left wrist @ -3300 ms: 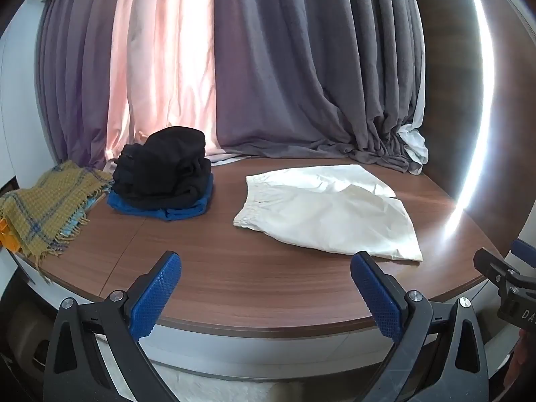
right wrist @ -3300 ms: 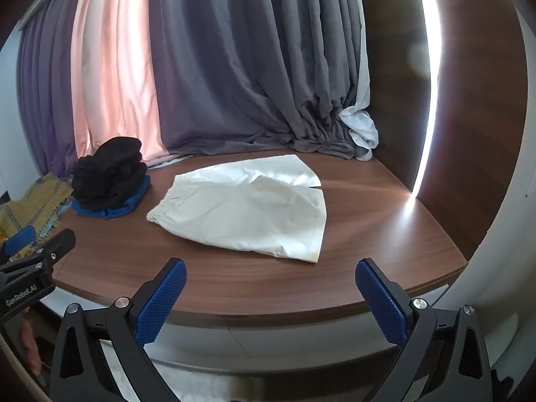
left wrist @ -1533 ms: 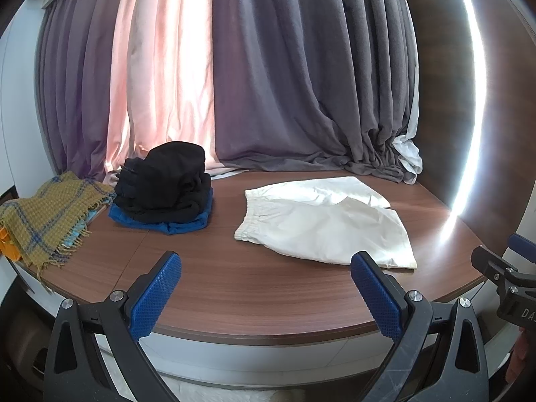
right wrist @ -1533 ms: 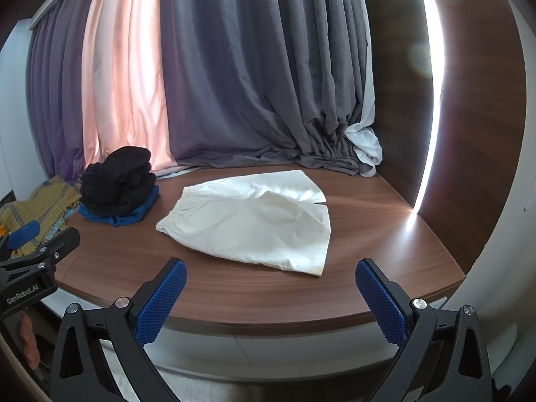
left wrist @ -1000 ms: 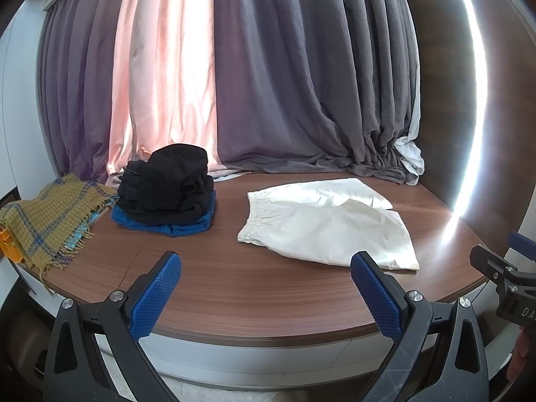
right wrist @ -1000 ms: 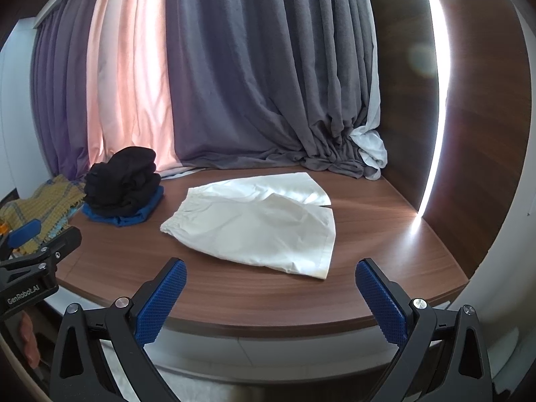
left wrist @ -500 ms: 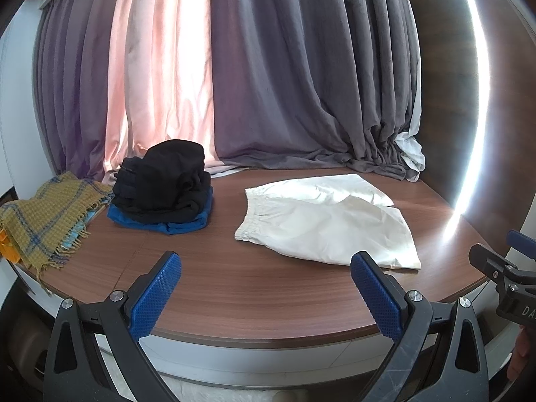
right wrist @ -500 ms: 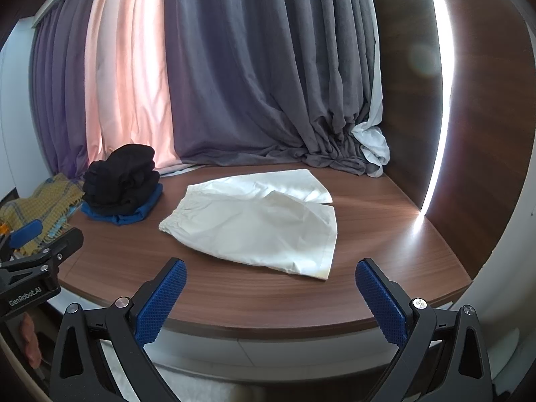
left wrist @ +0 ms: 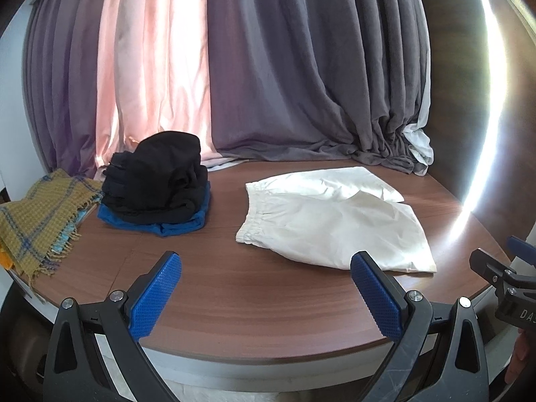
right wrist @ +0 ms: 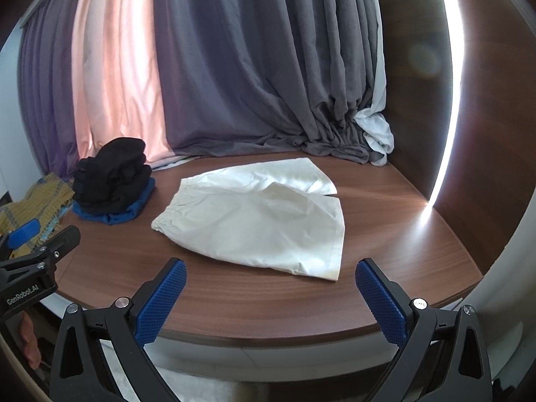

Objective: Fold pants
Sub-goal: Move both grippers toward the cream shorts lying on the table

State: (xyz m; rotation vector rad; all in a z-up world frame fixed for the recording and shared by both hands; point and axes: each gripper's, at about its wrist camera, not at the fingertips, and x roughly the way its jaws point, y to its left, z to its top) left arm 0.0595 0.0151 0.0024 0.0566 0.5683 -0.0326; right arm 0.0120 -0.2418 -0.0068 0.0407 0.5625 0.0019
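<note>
Woven scarf: a mustard plaid scarf [left wrist: 37,221] lies at the left edge of the frame in the left wrist view, draped over the rim of the bench [left wrist: 254,305]; it plays no part and should stay undisturbed.
Dark stack: a pile of black clothes [left wrist: 157,181] on a blue garment [left wrist: 181,224] sits left of centre, apart from the pants; folds should be kept clear of it.
Pants: cream shorts [left wrist: 335,221] lie flat at centre right of the frame, elastic waistband toward the left, two legs fanning right, the near leg overlapping the far one.
Left gripper: the left gripper [left wrist: 264,298] hangs at the lower centre of its frame, blue pads spread wide, empty, short of the cloth.
Right gripper: the right gripper [right wrist: 271,298] is likewise spread wide and empty, near the hem corner at lower centre of its view.
Step in hand: likely the approach before the first grasp.
Doing it well: take the waistband corner with the left and the near hem corner with the right, pinch one leg's layers only, lift low, and lay it edge to edge over the other leg.
Risk: thin cloth may slip or drag on the smooth wood.
</note>
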